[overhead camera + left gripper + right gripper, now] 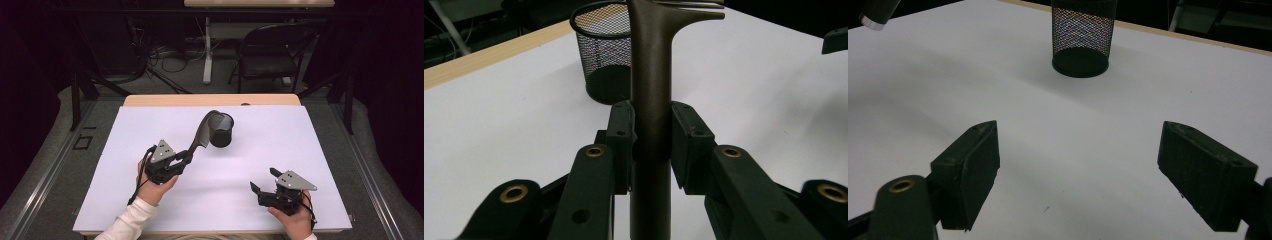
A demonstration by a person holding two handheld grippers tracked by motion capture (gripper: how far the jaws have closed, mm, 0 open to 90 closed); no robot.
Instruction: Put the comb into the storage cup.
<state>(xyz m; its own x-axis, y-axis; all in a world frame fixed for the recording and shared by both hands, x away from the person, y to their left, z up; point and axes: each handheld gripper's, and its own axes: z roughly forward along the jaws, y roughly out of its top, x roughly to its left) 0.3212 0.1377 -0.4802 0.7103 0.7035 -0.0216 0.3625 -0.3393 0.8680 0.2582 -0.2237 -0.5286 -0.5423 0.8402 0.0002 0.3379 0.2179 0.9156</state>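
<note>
Dark brown plastic marks the thing in hand: a long-handled comb (202, 134) with fine teeth along one edge, clamped by its handle between the pads of the left gripper (187, 158). In the left gripper view the two black pads press flat on either side of the straight handle (651, 100), which rises between them and flares at the top into the toothed part. From the high view the comb slants up and away from the person, its curved head lying over the rim of the black wire-mesh cylindrical cup (221, 130) — whether it touches the rim I cannot tell. The cup stands upright on the white sheet (260, 200) that covers the light wooden table (210, 100), a little beyond the middle of the sheet. The right gripper (264, 181) sits near the front right of the sheet, well apart from the cup and comb; its jaws are spread wide with nothing between them, and the right gripper view shows bare white surface between the two pads (970, 170) with the mesh cup (1082, 35) farther off. A white sleeve (127, 222) covers the left forearm.
</note>
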